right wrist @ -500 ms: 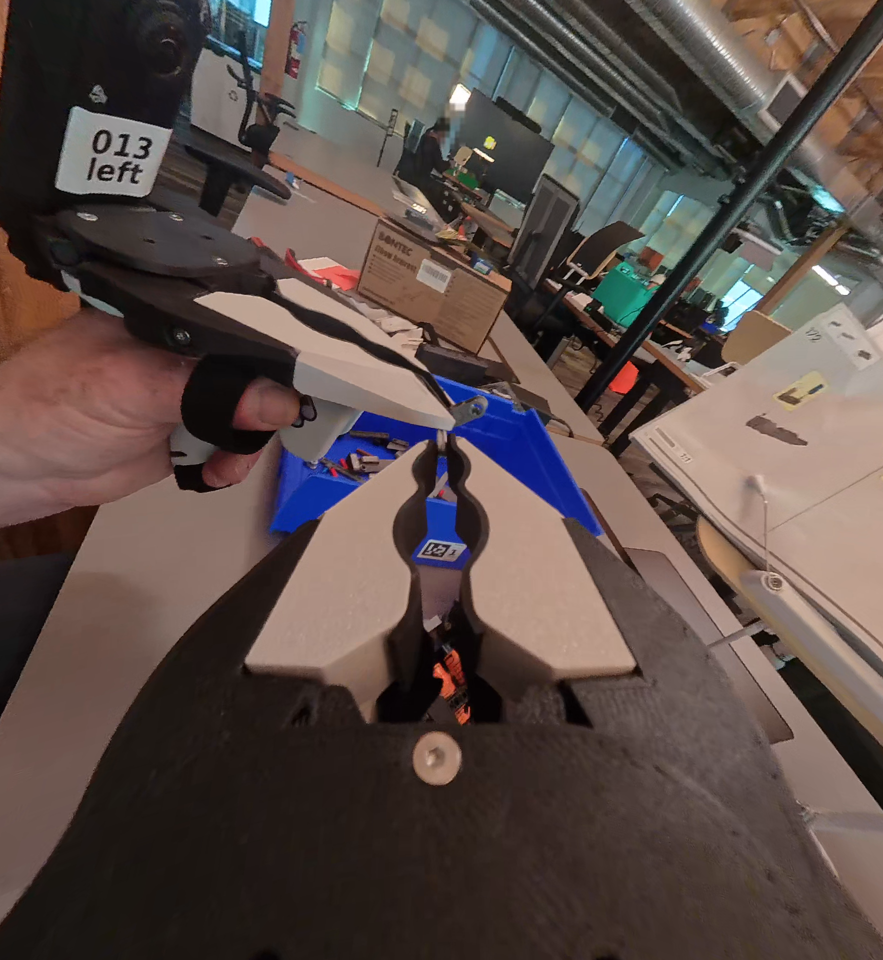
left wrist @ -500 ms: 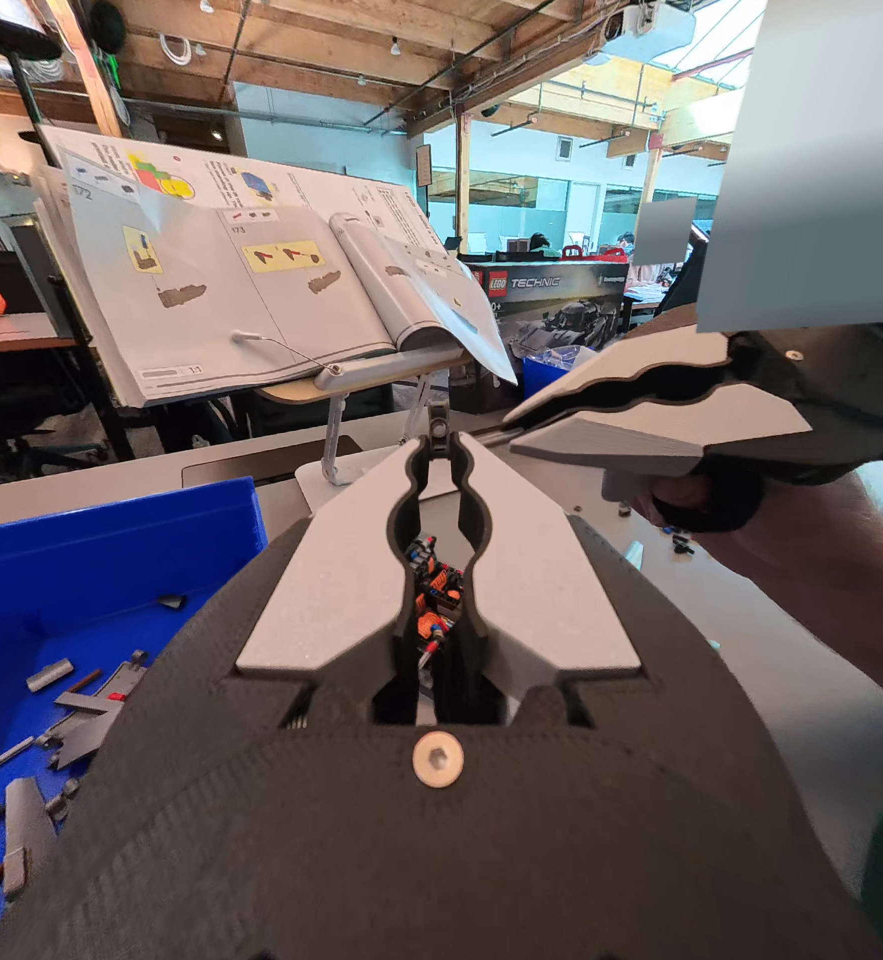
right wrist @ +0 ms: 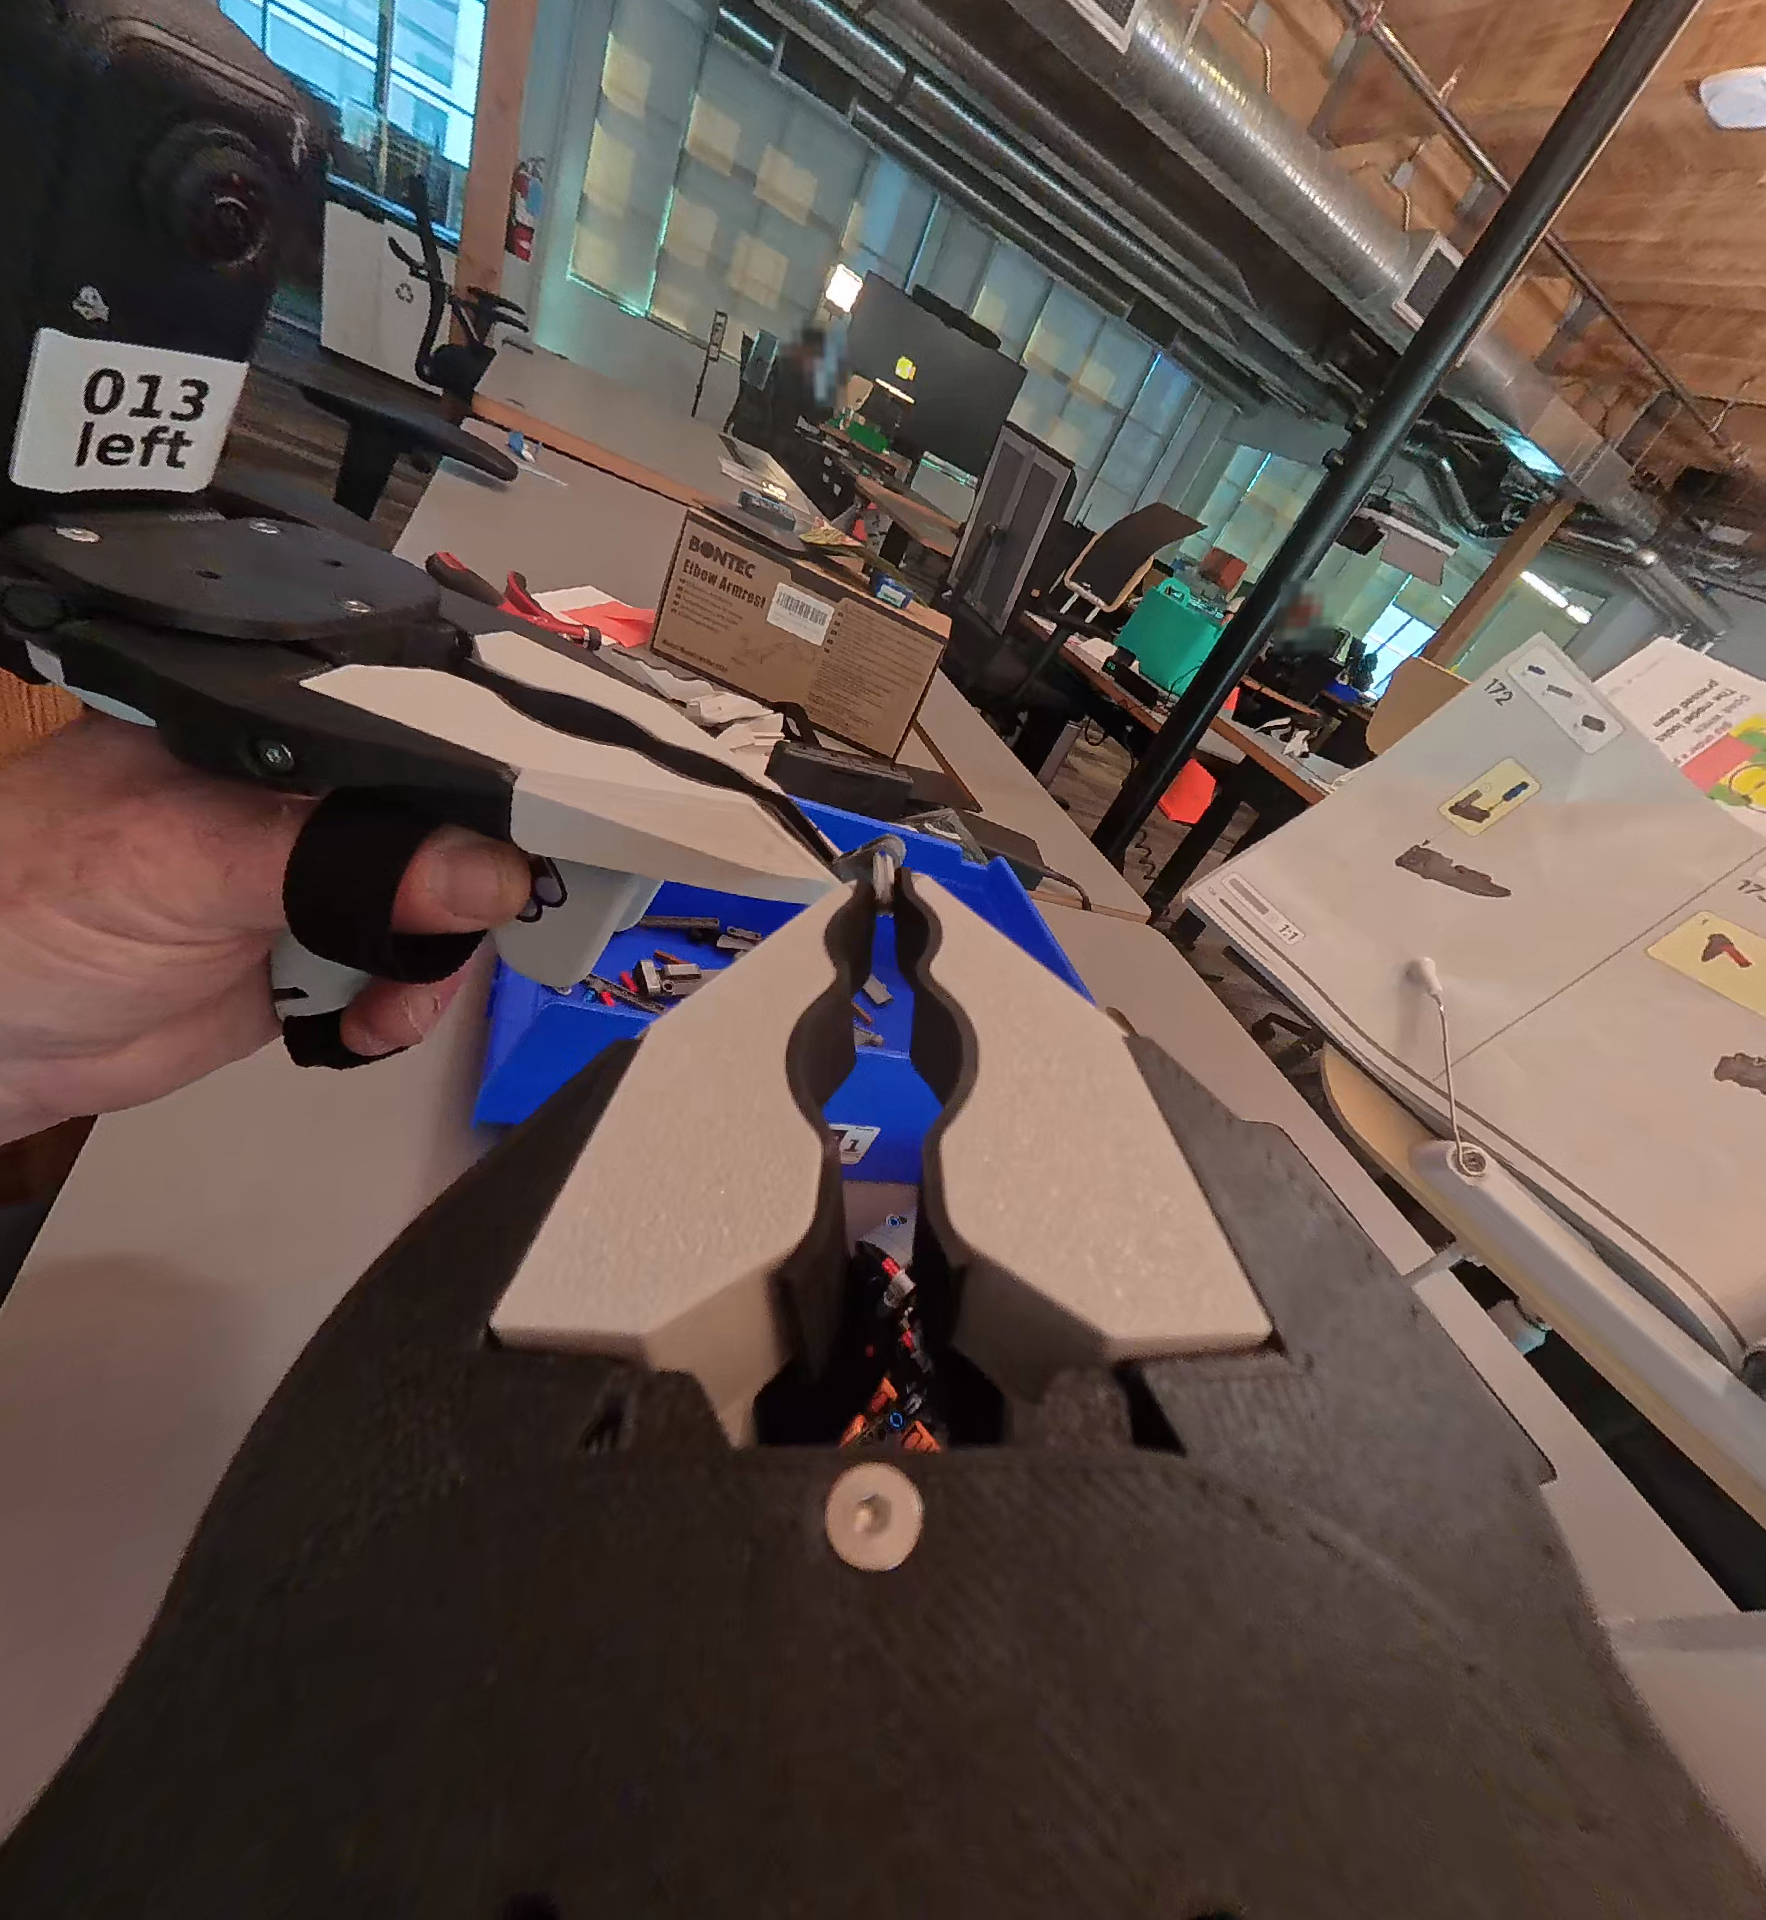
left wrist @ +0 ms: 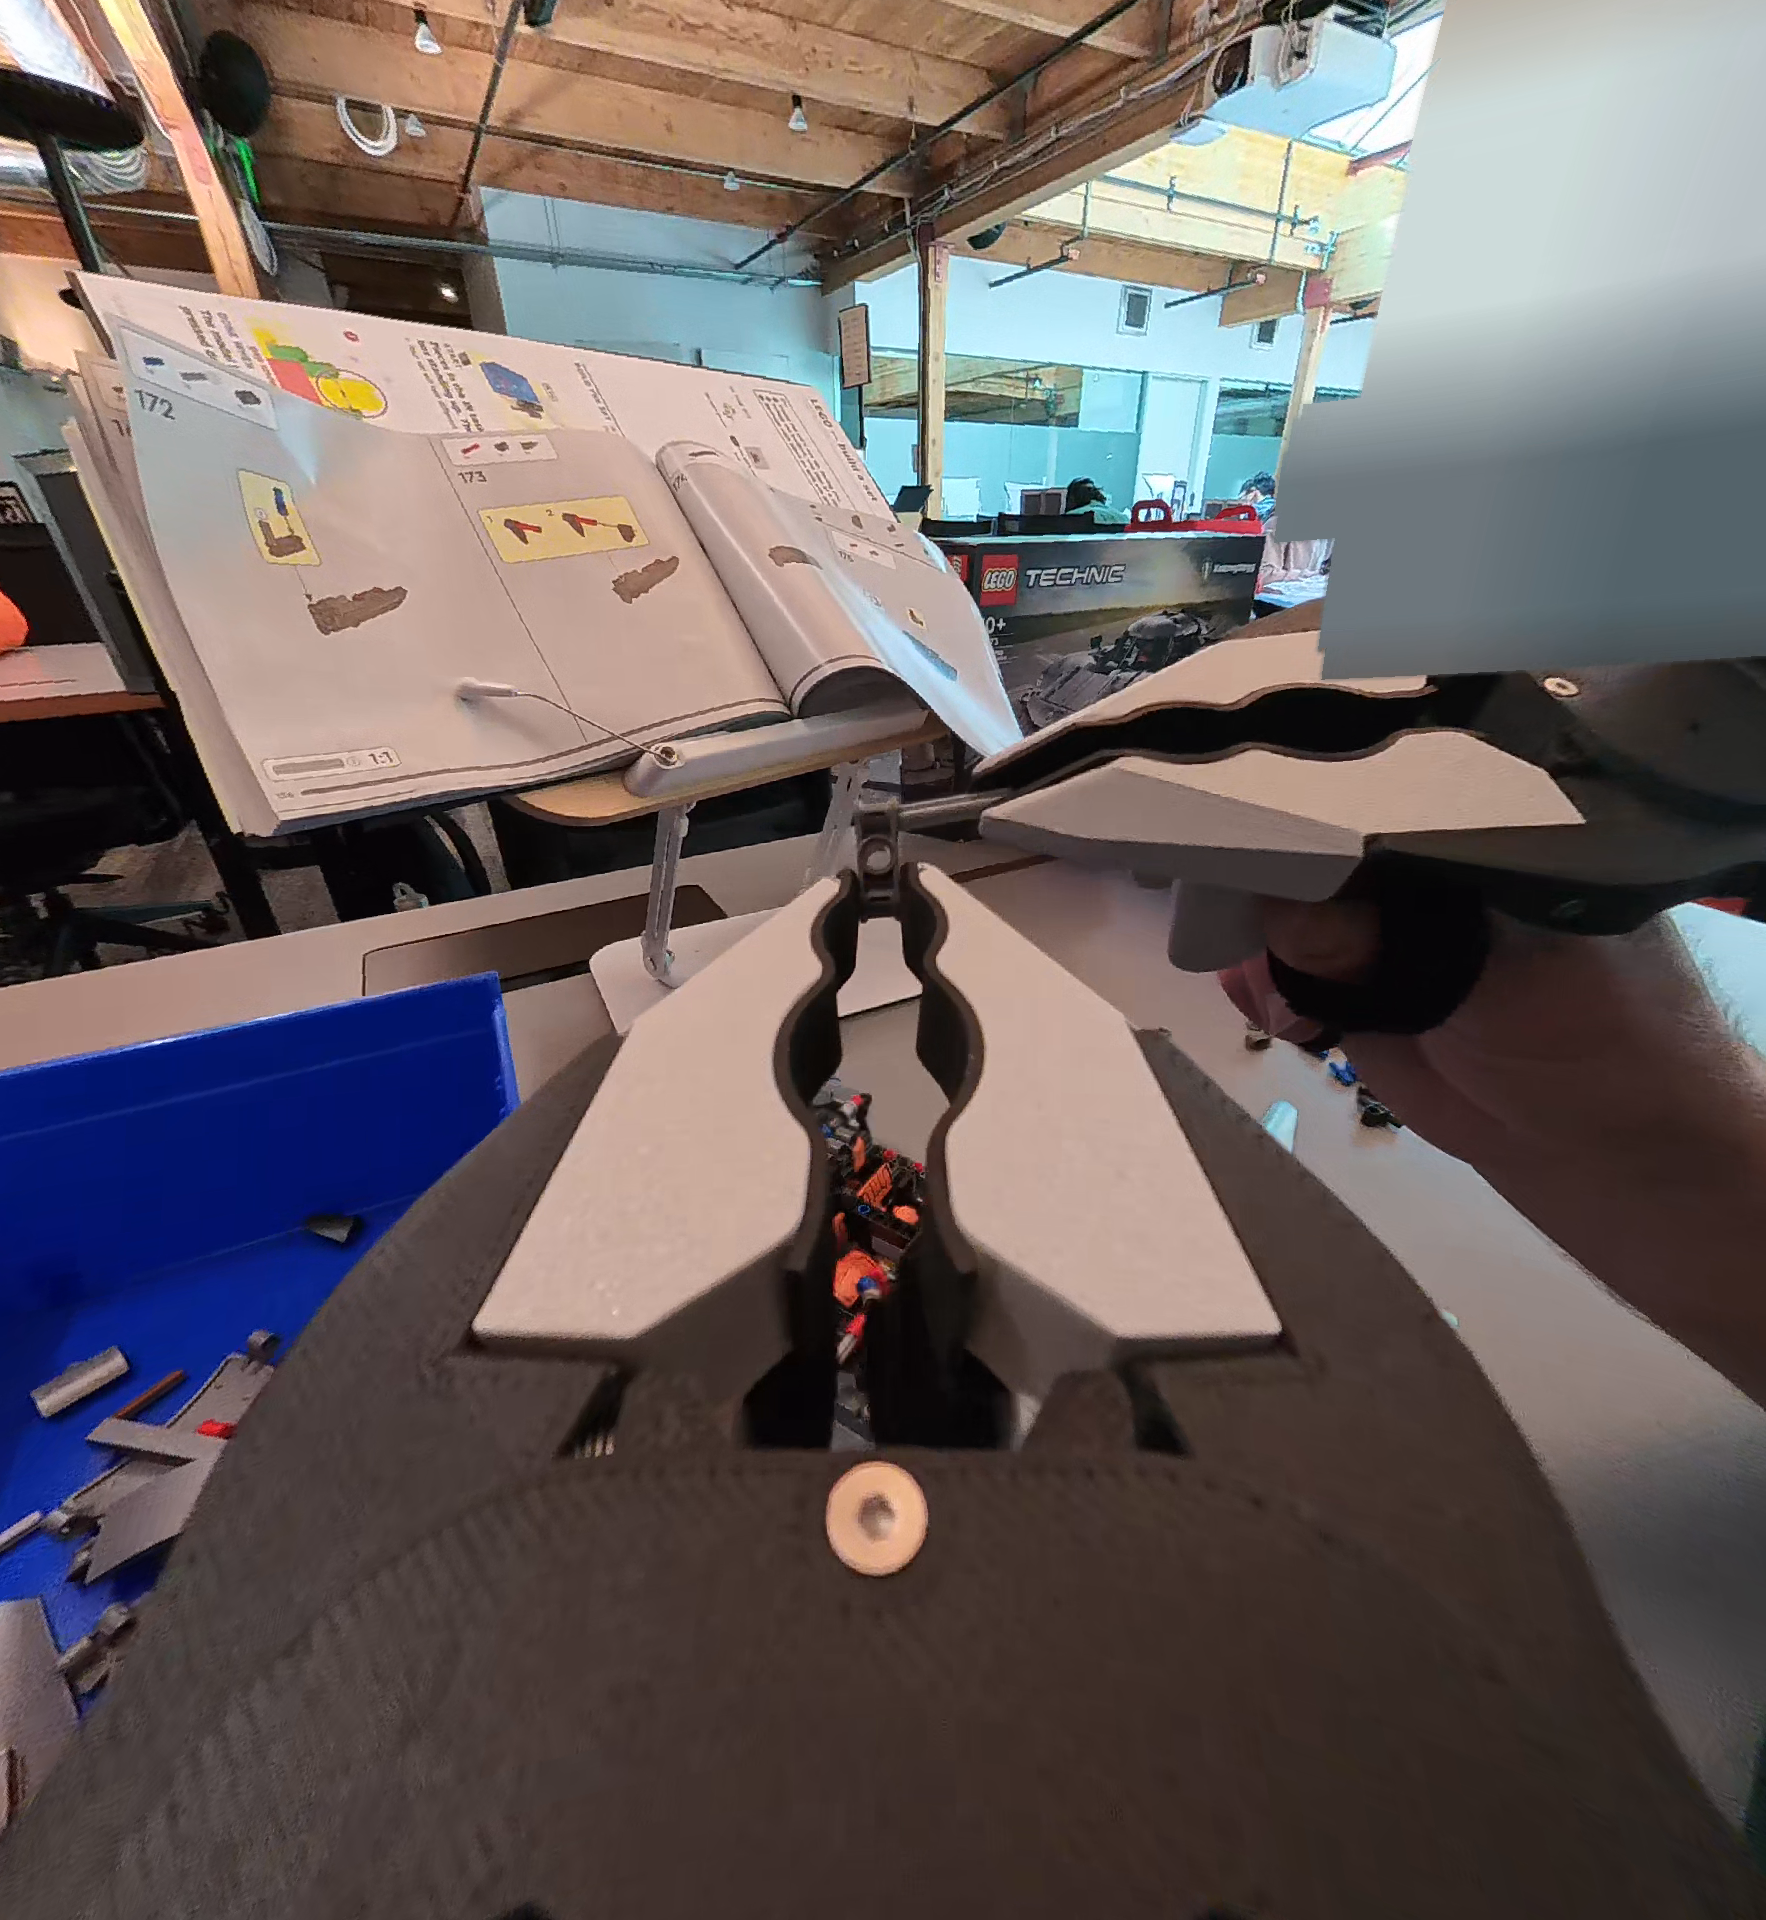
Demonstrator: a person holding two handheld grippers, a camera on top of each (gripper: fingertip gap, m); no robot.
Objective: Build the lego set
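- Your left gripper (left wrist: pixel 877 883) is clamped on a small dark grey lego piece (left wrist: pixel 876 854) at its fingertips; piece pokes up past the tips.
- Your right gripper (right wrist: pixel 884 883) comes in from the side in the left wrist view, jaws pinched on a thin grey rod (left wrist: pixel 936 812) that meets that same piece. So both tips touch at one spot, held up over the table (right wrist: pixel 183 1299).
- Below the grippers, seen thru the finger gaps: partly built lego model (left wrist: pixel 874 1195), black w/ orange bits, on the table.
- Blue bin (left wrist: pixel 183 1101) sits just beside your left gripper on its left, w/ loose grey parts inside. In the right wrist view the bin is right behind the joined tips.
- Instruction book (left wrist: pixel 463 582) stands open on a tilted stand (left wrist: pixel 744 743) past the tips, near the table's far edge. A thin wire clip holds the page down.
- Lego box (left wrist: pixel 1097 613) stands behind the book's right side.
- A few tiny loose parts (left wrist: pixel 1346 1081) lie on the table under your right hand (left wrist: pixel 1481 1060).
- Table is pale grey, plain. Cardboard box (right wrist: pixel 806 655) farther along it, beyond the bin.
- Room: open workshop, wood ceiling beams, pipes, desks and chairs, a black pole (right wrist: pixel 1378 436) near the book side.
- Open room: bare table near your left hand (right wrist: pixel 131 914); book stand crowds the far side.
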